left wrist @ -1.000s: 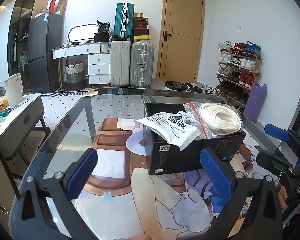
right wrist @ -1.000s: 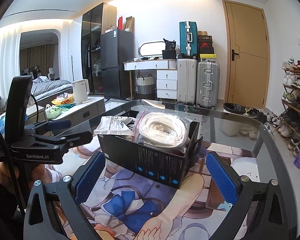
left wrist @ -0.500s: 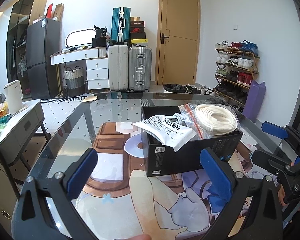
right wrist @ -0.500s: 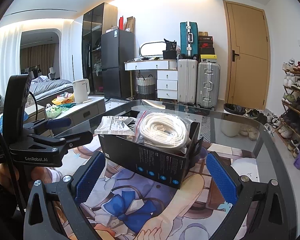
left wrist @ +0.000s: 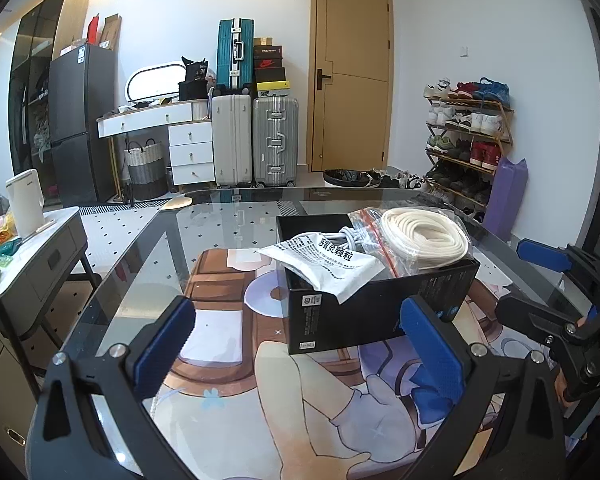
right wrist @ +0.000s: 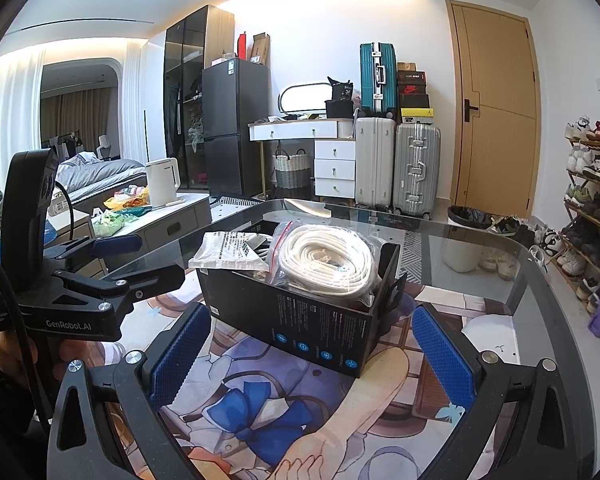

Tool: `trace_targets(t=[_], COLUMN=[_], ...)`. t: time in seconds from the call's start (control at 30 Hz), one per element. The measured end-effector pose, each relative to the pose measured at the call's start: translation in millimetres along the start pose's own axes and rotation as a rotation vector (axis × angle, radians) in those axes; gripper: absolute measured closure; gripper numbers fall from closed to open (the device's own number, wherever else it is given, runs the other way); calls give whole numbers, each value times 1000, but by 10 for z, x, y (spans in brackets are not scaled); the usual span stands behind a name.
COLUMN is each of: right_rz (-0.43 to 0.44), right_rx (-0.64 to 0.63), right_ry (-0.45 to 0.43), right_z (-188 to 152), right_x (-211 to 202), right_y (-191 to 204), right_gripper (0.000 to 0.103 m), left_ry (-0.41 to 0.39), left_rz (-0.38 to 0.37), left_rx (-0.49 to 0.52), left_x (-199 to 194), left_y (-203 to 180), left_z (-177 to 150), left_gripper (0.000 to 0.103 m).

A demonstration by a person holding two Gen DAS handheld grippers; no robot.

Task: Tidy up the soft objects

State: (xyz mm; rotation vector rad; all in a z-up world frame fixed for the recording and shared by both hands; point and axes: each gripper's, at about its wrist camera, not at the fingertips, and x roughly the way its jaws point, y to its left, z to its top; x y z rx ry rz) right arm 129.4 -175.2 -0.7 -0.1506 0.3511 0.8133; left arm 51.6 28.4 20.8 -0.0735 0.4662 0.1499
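Note:
A black open box (left wrist: pixel 374 312) (right wrist: pixel 316 334) stands on the printed mat on the glass table. In it lie a clear zip bag of coiled white rope (left wrist: pixel 424 238) (right wrist: pixel 326 264) and a white printed pouch (left wrist: pixel 324 266) (right wrist: pixel 230 250) draped over the box's rim. My left gripper (left wrist: pixel 300 350) is open and empty, a little short of the box. My right gripper (right wrist: pixel 312 352) is open and empty, close to the box's near corner. Each gripper shows in the other's view: the right one (left wrist: pixel 560 292), the left one (right wrist: pixel 112 260).
The glass table (left wrist: pixel 148 256) carries an anime-print mat (left wrist: pixel 228 392). A side cabinet with a white kettle (left wrist: pixel 24 200) stands to the left. Suitcases (left wrist: pixel 256 140), a dresser, a door and a shoe rack (left wrist: pixel 466 148) line the far walls.
The left wrist view has tilted slightly, so the box sits a touch lower and nearer. The right gripper and the box's contents have not visibly moved.

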Motion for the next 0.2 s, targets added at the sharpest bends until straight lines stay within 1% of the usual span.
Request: trace_targets(t=[0.13, 0.2], right_rz=[2, 1], right_rx=[1, 1], right_ry=[-1, -3], right_z=[5, 6], right_x=[6, 3], right_y=[-4, 5], right_gripper=[1, 1], left_ry=[2, -1], left_rz=[-14, -9], left_rx=[7, 8], left_x=[-1, -11], left_y=[-22, -28], left_z=[-2, 0], left_gripper=[0, 0])
